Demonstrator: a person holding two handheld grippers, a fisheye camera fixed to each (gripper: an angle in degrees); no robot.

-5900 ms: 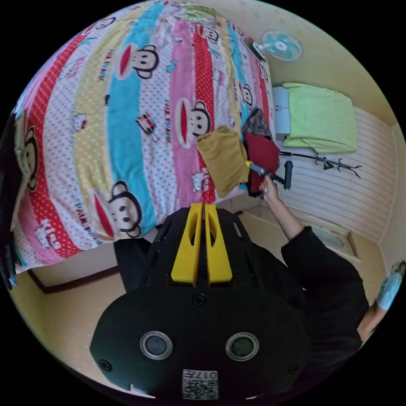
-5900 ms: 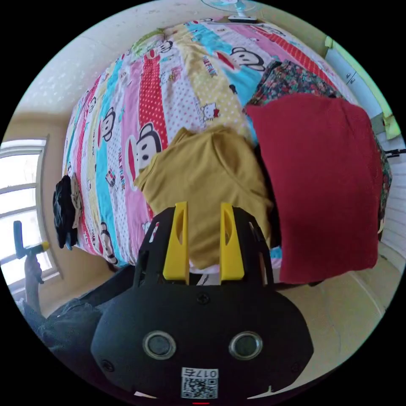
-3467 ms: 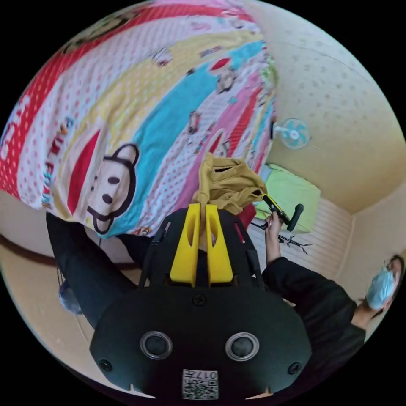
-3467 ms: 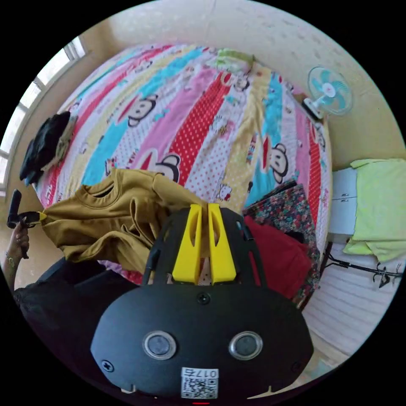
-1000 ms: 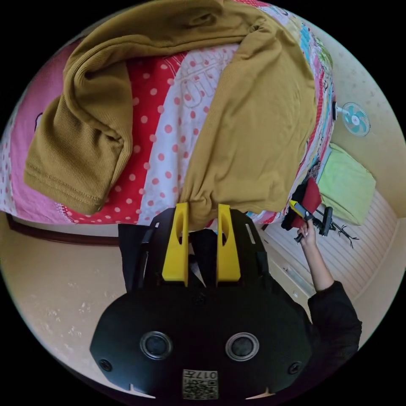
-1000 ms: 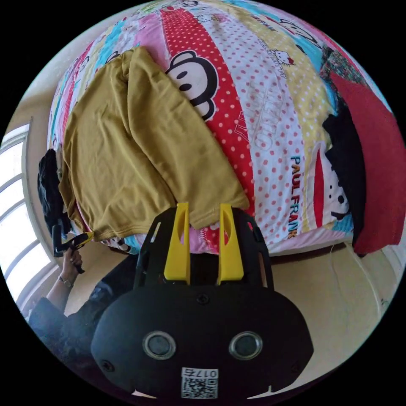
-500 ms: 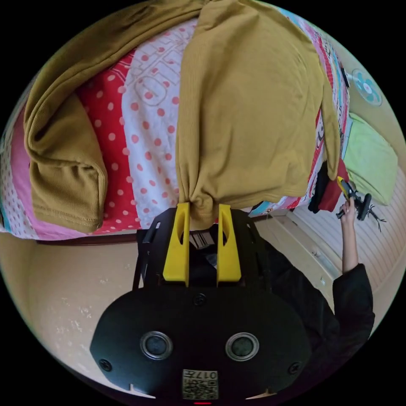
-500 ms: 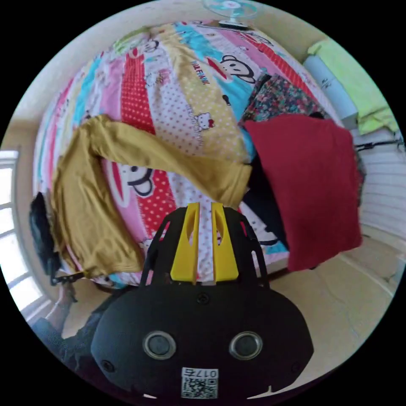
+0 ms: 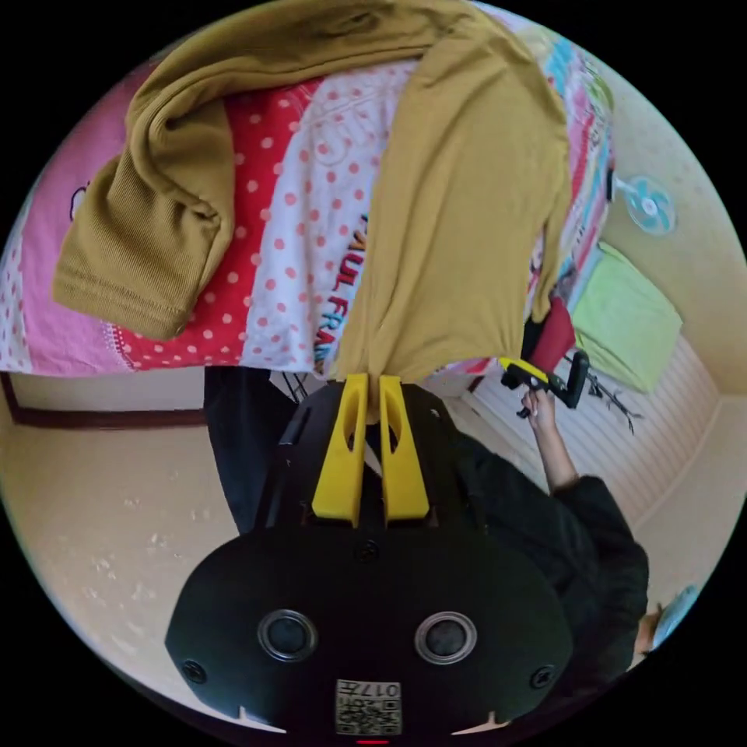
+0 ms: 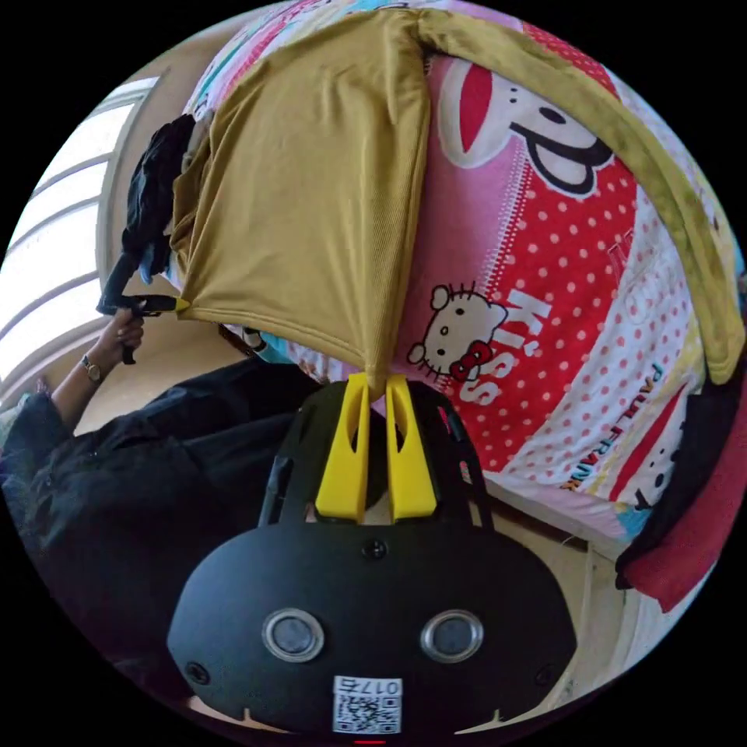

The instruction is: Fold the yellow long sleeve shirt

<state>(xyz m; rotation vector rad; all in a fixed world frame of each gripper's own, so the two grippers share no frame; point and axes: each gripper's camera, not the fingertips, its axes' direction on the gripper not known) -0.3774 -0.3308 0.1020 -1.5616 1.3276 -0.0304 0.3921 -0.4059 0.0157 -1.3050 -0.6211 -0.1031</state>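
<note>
The yellow long sleeve shirt (image 9: 459, 210) is spread on the patterned bedspread (image 9: 311, 226) at the bed's edge, its hem stretched taut between the two grippers and one sleeve (image 9: 148, 218) laid out to the side on the cover. In the left gripper view, one hem corner is pinched between the closed yellow jaws of the left gripper (image 9: 371, 383), and in the right gripper view the other hem corner is clamped in the closed jaws of the right gripper (image 10: 377, 381). A red garment (image 10: 685, 537) is seen hanging over the bed's edge beside the shirt's other sleeve (image 10: 661, 194).
</note>
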